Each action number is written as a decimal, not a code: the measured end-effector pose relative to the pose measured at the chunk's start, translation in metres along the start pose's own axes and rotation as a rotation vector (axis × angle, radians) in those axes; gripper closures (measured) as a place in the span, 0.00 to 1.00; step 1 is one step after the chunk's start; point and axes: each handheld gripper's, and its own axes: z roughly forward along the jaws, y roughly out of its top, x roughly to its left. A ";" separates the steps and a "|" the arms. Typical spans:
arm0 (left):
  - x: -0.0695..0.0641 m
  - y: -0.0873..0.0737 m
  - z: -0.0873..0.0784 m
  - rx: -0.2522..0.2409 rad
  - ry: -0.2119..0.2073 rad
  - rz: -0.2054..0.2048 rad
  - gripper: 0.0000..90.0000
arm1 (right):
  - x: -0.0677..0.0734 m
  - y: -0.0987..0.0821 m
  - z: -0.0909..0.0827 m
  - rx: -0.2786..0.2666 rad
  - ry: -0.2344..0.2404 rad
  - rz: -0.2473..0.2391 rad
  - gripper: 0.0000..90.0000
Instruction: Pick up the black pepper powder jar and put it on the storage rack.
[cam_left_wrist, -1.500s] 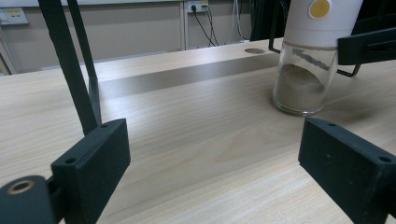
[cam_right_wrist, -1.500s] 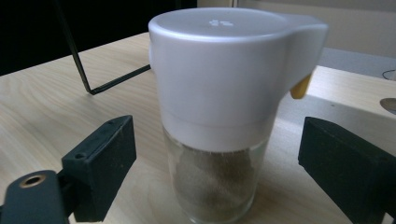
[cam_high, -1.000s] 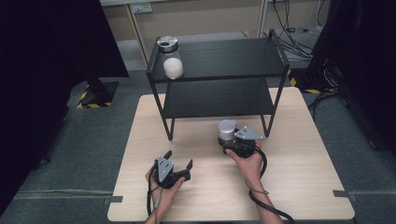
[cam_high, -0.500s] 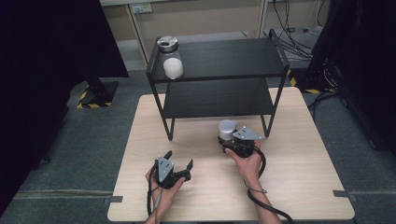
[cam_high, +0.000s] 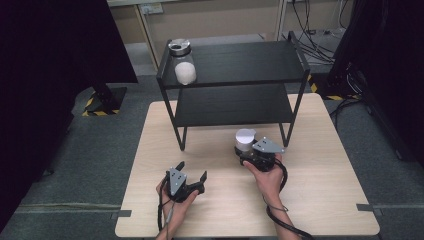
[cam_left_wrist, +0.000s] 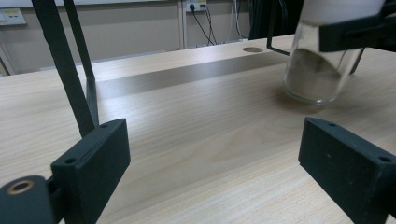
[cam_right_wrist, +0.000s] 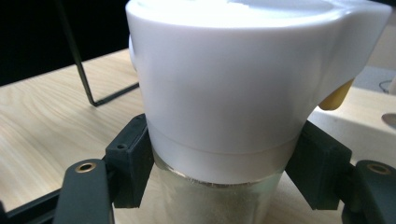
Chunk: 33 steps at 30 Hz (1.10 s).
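Observation:
A glass jar with a tall white cap and pale powder inside stands on the wooden table, just in front of the black shelf. My right gripper is shut on the jar; in the right gripper view its pads press the jar just below the cap. In the high view my left gripper rests near the table's front, left of the jar. It is open with nothing between its jaws. In the left gripper view the jar stands ahead to the right.
A black two-tier metal shelf stands at the back of the table. A second jar with a metal lid and white powder sits on its top level, at the left corner. A shelf leg rises close to my left gripper.

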 end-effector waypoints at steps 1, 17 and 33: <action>0.000 0.000 0.000 0.000 0.000 0.000 0.09 | 0.000 0.000 -0.003 -0.009 0.002 0.001 0.34; -0.001 0.000 0.000 0.000 0.002 0.007 0.09 | 0.001 0.016 -0.044 -0.130 -0.017 -0.023 0.34; -0.002 0.000 0.000 0.000 0.003 0.008 0.09 | -0.001 0.036 -0.065 -0.198 -0.045 -0.022 0.34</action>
